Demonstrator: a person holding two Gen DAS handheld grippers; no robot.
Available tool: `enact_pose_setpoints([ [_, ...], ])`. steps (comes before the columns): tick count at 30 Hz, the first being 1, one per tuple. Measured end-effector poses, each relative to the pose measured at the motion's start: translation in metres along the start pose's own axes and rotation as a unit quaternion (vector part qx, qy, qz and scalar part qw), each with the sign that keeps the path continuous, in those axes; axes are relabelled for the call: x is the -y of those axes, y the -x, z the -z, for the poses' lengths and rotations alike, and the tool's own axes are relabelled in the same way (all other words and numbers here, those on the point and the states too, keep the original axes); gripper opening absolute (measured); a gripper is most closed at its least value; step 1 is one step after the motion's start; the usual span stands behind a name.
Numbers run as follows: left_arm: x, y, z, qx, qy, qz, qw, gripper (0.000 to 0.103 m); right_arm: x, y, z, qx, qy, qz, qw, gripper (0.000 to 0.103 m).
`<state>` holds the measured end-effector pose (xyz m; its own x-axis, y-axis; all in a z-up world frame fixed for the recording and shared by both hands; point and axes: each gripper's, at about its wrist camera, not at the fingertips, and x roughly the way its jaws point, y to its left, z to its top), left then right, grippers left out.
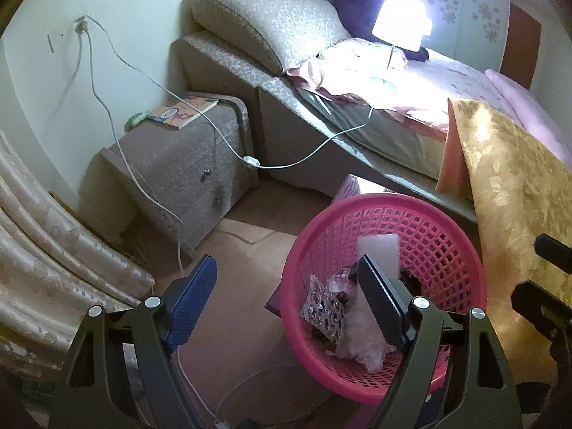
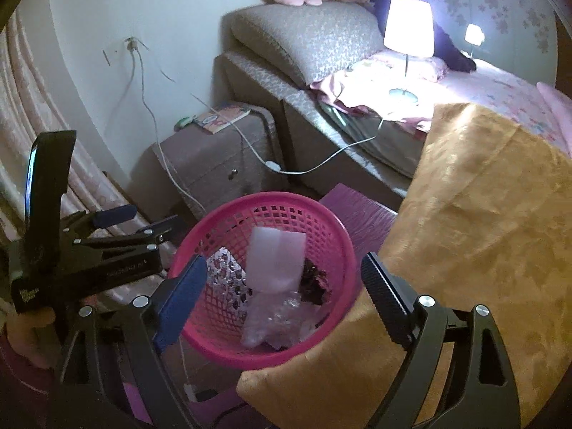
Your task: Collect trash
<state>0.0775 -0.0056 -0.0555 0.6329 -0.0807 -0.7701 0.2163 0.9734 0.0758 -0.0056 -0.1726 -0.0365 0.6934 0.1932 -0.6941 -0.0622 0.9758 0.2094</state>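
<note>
Basket: a round pink plastic lattice basket stands on the floor beside the bed, touching the gold floral bedspread that hangs over the bed's edge.
Trash: all inside the basket — a pale translucent white plastic packet leaning against the far wall, a silvery patterned foil wrapper at its left, crumpled clear plastic film at the front, a dark crumpled scrap at the right.
Left gripper: fingers spread wide and holding nothing; the black right finger hangs over the basket's mouth, the blue one outside its rim.
Right gripper: fingers spread wide, empty, straddling the basket from above.
Surroundings: a lit white-shaded table lamp stands on the bed; a grey upholstered nightstand bears a book.
</note>
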Motion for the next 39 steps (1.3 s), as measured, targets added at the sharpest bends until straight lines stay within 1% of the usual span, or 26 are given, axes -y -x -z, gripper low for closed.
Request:
enact_pose_setpoints([
  [6, 0.001, 0.014, -0.001, 0.015, 0.004, 0.001, 0.9999, 0.079, -0.002, 0.021, 0.014, 0.023, 0.000, 0.019, 1.000, 0.085],
  [13, 0.004, 0.036, 0.001, 0.034, 0.001, -0.002, 0.9994, 0.081, -0.011, 0.049, 0.020, 0.057, 0.007, 0.033, 0.998, 0.085],
  [14, 0.004, 0.039, 0.002, 0.037, 0.001, -0.002, 0.9993, 0.081, -0.013, 0.054, 0.020, 0.064, 0.008, 0.038, 0.997, 0.086],
  [15, 0.004, 0.044, 0.003, 0.041, 0.000, -0.003, 0.9992, 0.081, -0.015, 0.059, 0.020, 0.071, 0.009, 0.044, 0.996, 0.095],
  [16, 0.005, 0.050, 0.004, 0.046, -0.002, -0.004, 0.9989, 0.081, -0.017, 0.064, 0.021, 0.084, 0.009, 0.050, 0.995, 0.096],
  [19, 0.006, 0.064, 0.009, 0.055, 0.000, -0.002, 0.9985, 0.083, -0.020, 0.073, 0.019, 0.099, 0.014, 0.053, 0.994, 0.096],
  [24, 0.010, 0.094, 0.017, 0.070, 0.009, 0.006, 0.9975, 0.087, -0.014, 0.081, 0.012, 0.102, -0.011, 0.056, 0.993, 0.096],
  [28, 0.014, 0.107, 0.026, 0.081, 0.014, 0.006, 0.9966, 0.091, -0.016, 0.088, 0.012, 0.104, -0.016, 0.061, 0.993, 0.096],
  [31, 0.018, 0.109, 0.031, 0.083, 0.012, 0.003, 0.9964, 0.092, -0.017, 0.090, 0.017, 0.103, -0.017, 0.066, 0.992, 0.096],
  [35, 0.018, 0.104, 0.036, 0.083, 0.016, 0.001, 0.9964, 0.092, -0.019, 0.087, 0.022, 0.091, -0.016, 0.073, 0.993, 0.096],
  [39, 0.018, 0.102, 0.039, 0.089, 0.013, -0.002, 0.9959, 0.092, -0.019, 0.085, 0.022, 0.093, -0.020, 0.080, 0.992, 0.096],
])
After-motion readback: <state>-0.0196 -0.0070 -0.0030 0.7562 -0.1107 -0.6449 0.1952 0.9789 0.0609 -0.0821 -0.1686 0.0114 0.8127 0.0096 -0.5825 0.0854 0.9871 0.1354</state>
